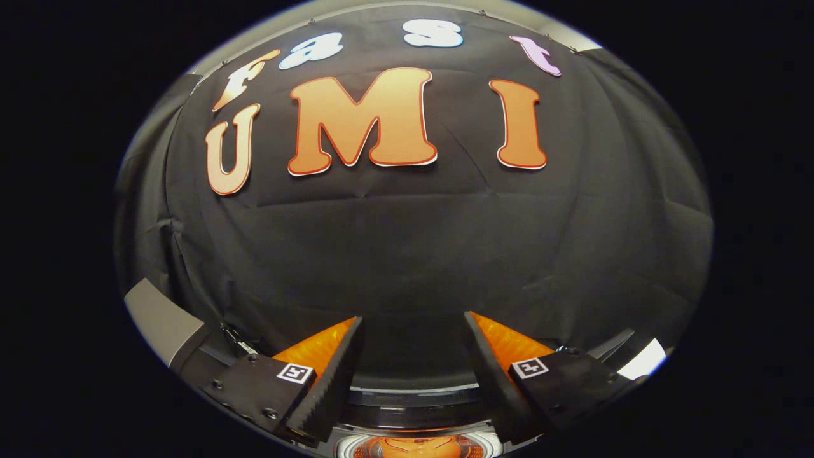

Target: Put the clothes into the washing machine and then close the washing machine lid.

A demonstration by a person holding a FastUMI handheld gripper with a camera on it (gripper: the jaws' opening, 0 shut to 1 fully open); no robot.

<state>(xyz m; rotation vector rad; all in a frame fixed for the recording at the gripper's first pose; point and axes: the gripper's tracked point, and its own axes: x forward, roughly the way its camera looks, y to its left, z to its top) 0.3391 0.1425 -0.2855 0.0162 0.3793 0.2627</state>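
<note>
Right under the camera, two fingers (413, 356) stand wide apart and hold nothing. Each has a black, saw-toothed rubber pad (331, 375), an orange ribbed back and a small square black-and-white marker (296, 373). Between them, low down, sits the round washing machine opening (413, 397) with its dark shiny rim. Something orange (416, 447) shows inside. Beyond hangs the wrinkled black cloth wall (413, 254).
</note>
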